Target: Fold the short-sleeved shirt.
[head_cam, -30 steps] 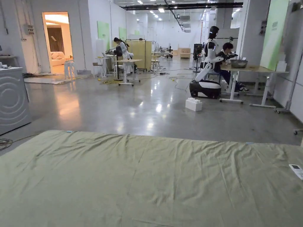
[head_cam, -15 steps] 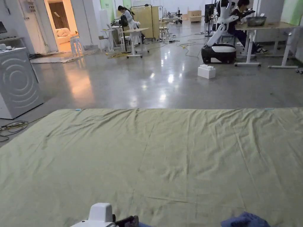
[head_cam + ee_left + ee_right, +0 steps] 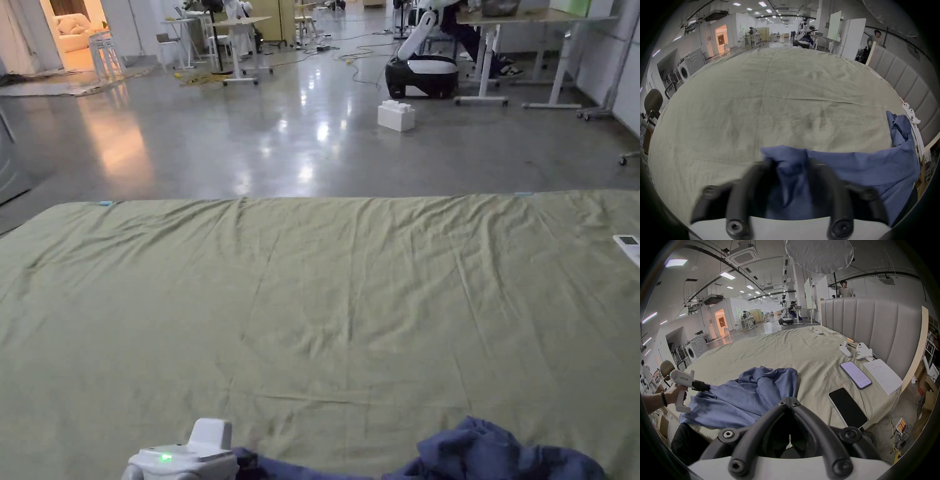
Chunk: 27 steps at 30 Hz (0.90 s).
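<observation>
Bed: the green sheet (image 3: 325, 300) covered a wide bed, its surface bare from 9 to 3 o'clock in the head view, probably kept as the folding area.
Headboard: padded grey panels (image 3: 870, 324) stood at 2 o'clock in the right gripper view.
Shirt: the blue shirt (image 3: 743, 395) lay crumpled at the near edge, at 6 o'clock in the head view, part of it hanging over the side; nothing was spread or folded yet.
Side items: two phones (image 3: 849, 407) and a notebook (image 3: 882, 375) sat at 3 o'clock, well apart from the shirt, apparently parked out of the way.
Left gripper: the left gripper (image 3: 787, 164) had its jaws narrow, pinching a bunch of shirt cloth, likely to drag it onto the sheet.
Right gripper: the right gripper (image 3: 789, 400) had its tips together with no cloth between them, just beside the shirt.
</observation>
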Each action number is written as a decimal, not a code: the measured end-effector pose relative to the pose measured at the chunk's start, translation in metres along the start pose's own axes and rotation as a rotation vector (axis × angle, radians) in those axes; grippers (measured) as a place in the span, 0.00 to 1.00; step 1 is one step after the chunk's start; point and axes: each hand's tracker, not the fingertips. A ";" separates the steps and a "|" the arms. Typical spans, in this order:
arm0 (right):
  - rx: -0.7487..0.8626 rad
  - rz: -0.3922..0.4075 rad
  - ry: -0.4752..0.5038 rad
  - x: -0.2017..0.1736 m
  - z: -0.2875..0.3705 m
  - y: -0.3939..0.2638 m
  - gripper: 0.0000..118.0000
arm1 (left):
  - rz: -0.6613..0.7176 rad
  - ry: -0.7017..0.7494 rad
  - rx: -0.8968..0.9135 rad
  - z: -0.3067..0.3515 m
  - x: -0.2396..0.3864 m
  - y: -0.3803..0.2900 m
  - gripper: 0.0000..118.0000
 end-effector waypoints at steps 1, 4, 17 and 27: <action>-0.005 0.004 0.003 -0.001 -0.002 0.001 0.01 | 0.012 -0.052 -0.005 -0.001 0.002 0.002 0.04; -0.006 0.020 0.029 -0.004 -0.014 0.009 0.01 | 0.027 0.006 -0.024 -0.008 0.014 0.001 0.04; -0.177 0.178 0.191 -0.008 -0.195 0.086 0.72 | -0.014 -0.006 -0.082 -0.015 0.011 0.009 0.04; -0.408 0.292 0.038 0.013 -0.302 0.068 0.58 | -0.050 -0.005 -0.077 -0.017 0.012 0.007 0.04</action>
